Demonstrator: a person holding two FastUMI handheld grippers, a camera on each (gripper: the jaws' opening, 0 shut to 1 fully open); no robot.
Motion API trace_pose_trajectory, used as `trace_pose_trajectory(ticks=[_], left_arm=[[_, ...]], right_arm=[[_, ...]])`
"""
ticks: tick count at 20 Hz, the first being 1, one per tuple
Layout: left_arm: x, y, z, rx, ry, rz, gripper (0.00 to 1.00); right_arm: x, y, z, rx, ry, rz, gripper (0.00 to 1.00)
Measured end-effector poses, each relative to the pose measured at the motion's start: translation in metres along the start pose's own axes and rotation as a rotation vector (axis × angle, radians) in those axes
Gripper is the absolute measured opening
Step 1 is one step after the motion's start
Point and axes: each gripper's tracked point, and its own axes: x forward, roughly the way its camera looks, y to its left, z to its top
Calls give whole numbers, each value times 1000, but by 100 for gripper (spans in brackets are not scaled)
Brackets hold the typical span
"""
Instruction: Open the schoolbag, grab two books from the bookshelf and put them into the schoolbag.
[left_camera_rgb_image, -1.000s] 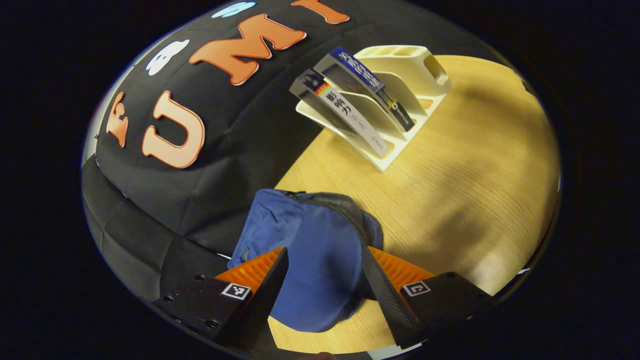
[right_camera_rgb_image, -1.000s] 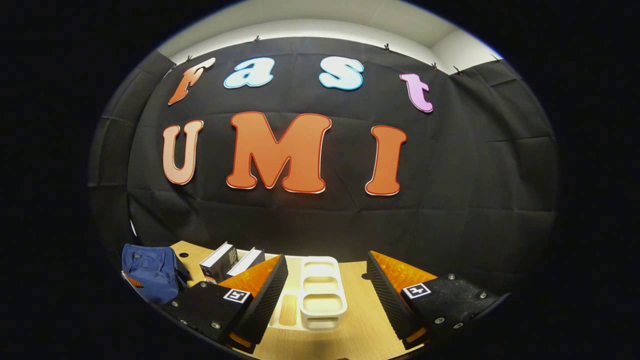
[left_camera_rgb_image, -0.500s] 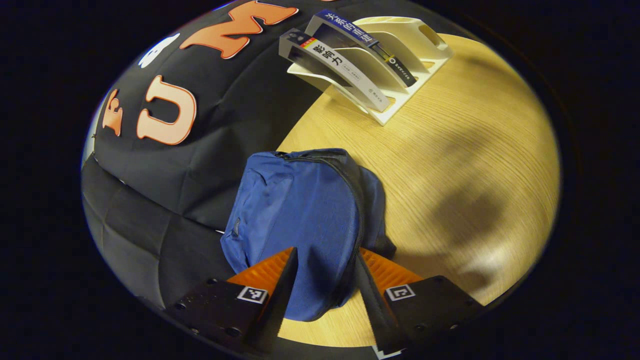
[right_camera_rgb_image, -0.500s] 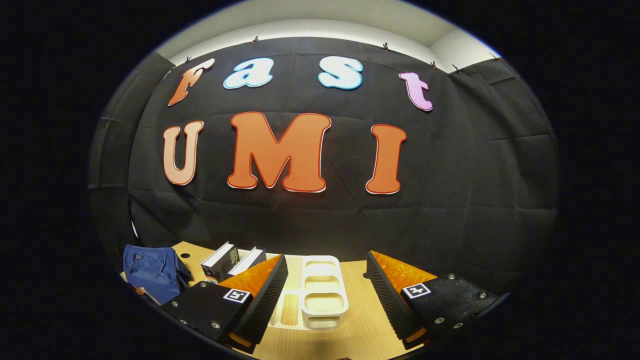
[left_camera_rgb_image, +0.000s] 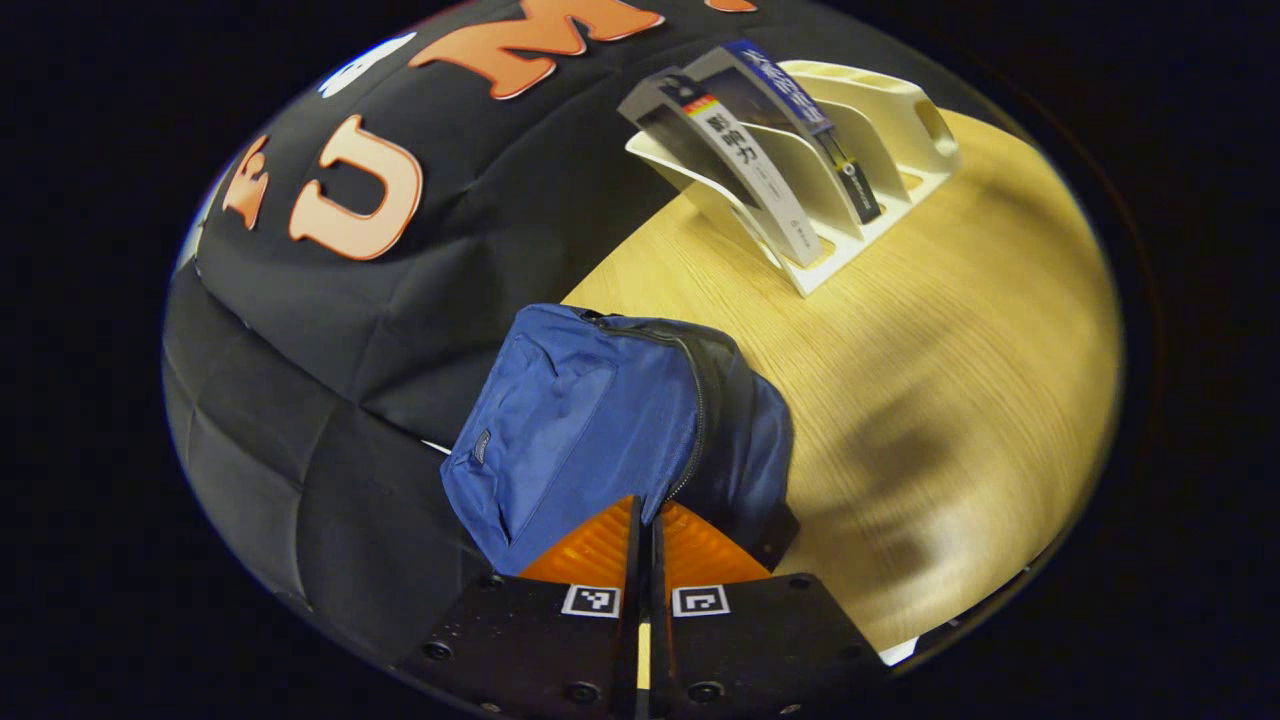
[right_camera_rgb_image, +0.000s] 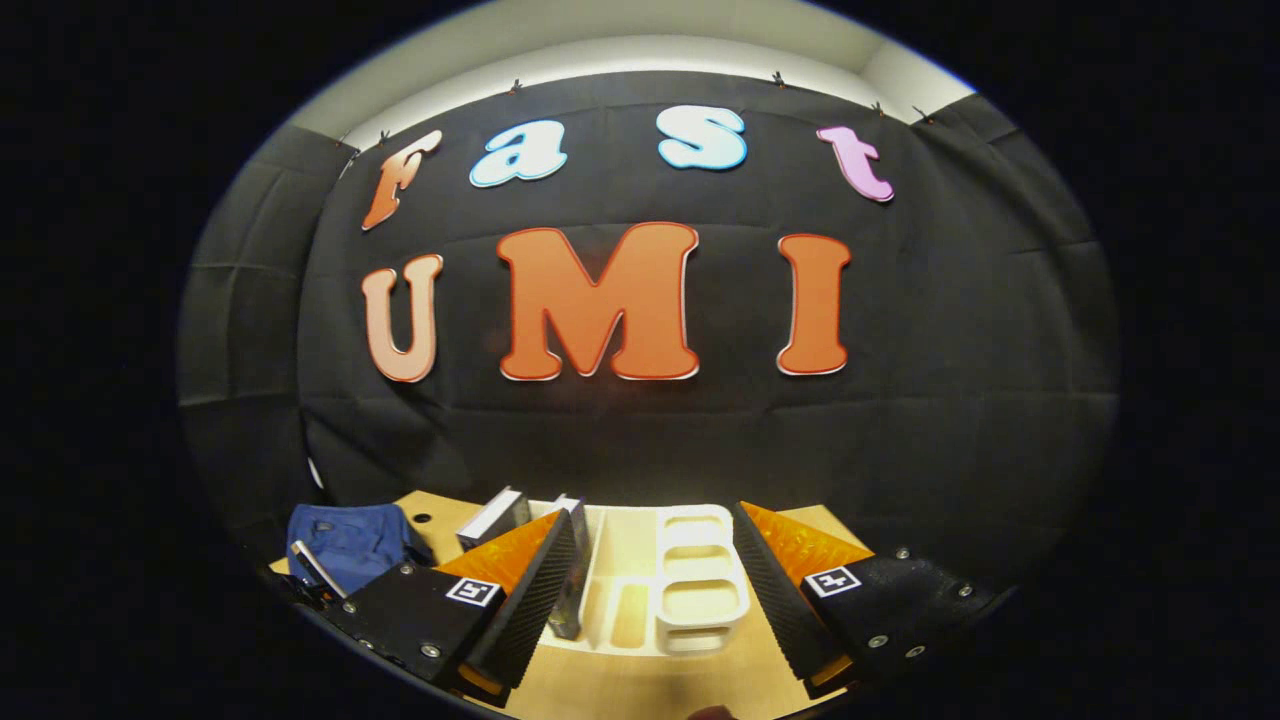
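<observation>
In the left gripper view, the blue bag (left_camera_rgb_image: 610, 420) lies at centre-left of the frame on the wooden table (left_camera_rgb_image: 950, 380), its back against the black wall cloth (left_camera_rgb_image: 400, 330). Its dark zipper (left_camera_rgb_image: 700, 420) curves down the right side of the bag to the bottom centre, where the left gripper (left_camera_rgb_image: 645, 525) has its fingers pressed together right at the zipper's lower end; whether a pull tab sits between them cannot be told. At upper right, the white rack (left_camera_rgb_image: 860, 170) holds two books (left_camera_rgb_image: 760, 170) leaning in its slots.

In the right gripper view, the bag (right_camera_rgb_image: 350, 545) sits at lower left, with the books (right_camera_rgb_image: 495, 515) just right of it in the rack (right_camera_rgb_image: 690, 585) at bottom centre. The right gripper (right_camera_rgb_image: 650, 580) hangs wide apart, holding nothing, the rack framed between its fingers.
</observation>
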Motion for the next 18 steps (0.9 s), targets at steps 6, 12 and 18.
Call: trace_pose_trajectory(ticks=[6, 12, 18], left_arm=[[-21, 53, 34, -121, -31, -33, 3], [-41, 105, 70, -201, -65, -73, 3], [-39, 148, 102, -254, -98, -211, 3]], right_arm=[[17, 38, 1, -9, 56, 117, 94], [44, 80, -1, -66, 126, 228, 94], [88, 142, -30, -78, 320, 230, 94]])
